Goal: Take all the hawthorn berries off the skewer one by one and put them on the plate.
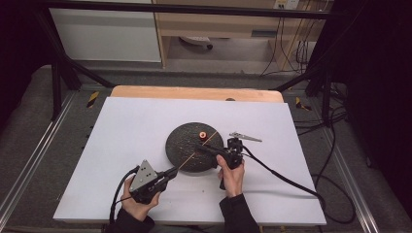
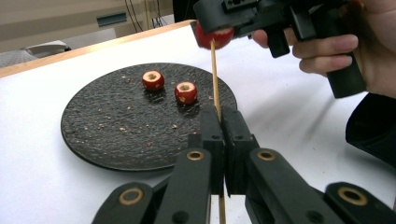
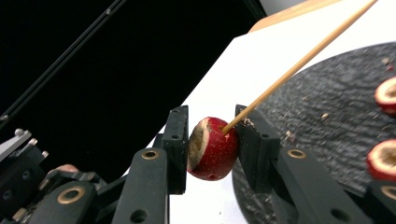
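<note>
The skewer (image 2: 215,74) is running over the plate's (image 2: 107,126) near right edge, the left claw (image 2: 223,122) clamping its near end, the right claw (image 3: 212,148) squeezing a red fruit (image 3: 214,148) onto its tip.

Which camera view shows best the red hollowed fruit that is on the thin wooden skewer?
The right gripper view: the red hollowed fruit sits close between the right tongs, the thin wooden skewer entering it. The left gripper view shows it partly hidden; in the high view I cannot tell it.

no readable text, labels, brand names, numbers or signs anywhere in the three views
</note>
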A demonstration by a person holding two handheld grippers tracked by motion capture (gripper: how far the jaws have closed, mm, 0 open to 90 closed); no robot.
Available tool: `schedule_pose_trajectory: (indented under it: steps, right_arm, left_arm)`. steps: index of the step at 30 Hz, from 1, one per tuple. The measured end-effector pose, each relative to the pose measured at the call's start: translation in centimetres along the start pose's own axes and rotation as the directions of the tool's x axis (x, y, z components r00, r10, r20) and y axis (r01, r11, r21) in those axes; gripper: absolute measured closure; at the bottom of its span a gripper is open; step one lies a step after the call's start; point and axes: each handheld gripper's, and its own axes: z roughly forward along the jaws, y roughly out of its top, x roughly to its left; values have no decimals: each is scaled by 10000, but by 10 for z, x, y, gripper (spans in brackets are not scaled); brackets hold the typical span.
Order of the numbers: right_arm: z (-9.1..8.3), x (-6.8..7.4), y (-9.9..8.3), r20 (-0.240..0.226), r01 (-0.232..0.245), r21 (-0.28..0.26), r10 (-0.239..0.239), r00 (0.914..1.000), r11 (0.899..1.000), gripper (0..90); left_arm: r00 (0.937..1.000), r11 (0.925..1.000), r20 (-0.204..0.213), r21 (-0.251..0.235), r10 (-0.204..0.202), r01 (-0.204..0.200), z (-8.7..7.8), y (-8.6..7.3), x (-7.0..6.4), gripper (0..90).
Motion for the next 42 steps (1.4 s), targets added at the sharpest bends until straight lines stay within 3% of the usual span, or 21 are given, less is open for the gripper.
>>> schedule_pose_trajectory:
  steps: [27,42]
  right_arm:
    - [-11,-16,43,648,18,-527,16,9979,9986,674]
    - [-22,-26,64,1443,207,-988,-63,9895,9949,681]
  left_arm:
    - [9999,9998,-118,-167,-69,67,-7,0,5,883]
    - [9997,9999,-212,-99,-142,140,-11,-4,10,883]
